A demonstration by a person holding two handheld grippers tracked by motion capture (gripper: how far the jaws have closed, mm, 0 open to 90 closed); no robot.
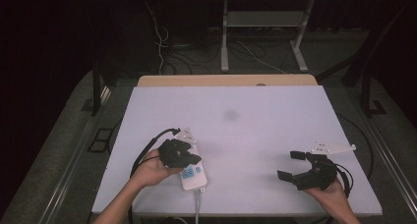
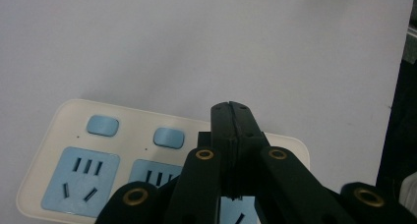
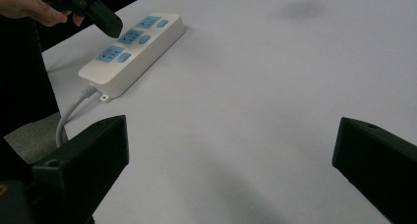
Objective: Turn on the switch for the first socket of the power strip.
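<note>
A white power strip [image 1: 193, 175] with blue sockets and blue switches lies near the table's front left, its cord [image 1: 197, 204] running off the front edge. My left gripper [image 1: 197, 159] is shut and hovers just over the strip's far end. In the left gripper view the closed jaws [image 2: 231, 107] point past the strip [image 2: 74, 135], above its row of blue buttons. My right gripper [image 1: 290, 165] is open and holds nothing, low over bare table at the front right. The right gripper view looks between its spread jaws [image 3: 231, 135] toward the strip [image 3: 133, 47] and the left gripper [image 3: 101, 15].
A white table [image 1: 255, 111] carries a faint dark smudge [image 1: 230, 115] near its middle. Beyond it stand a desk frame [image 1: 263, 32] and loose cables [image 1: 162, 42] on a grey floor. Dark drapes surround the area.
</note>
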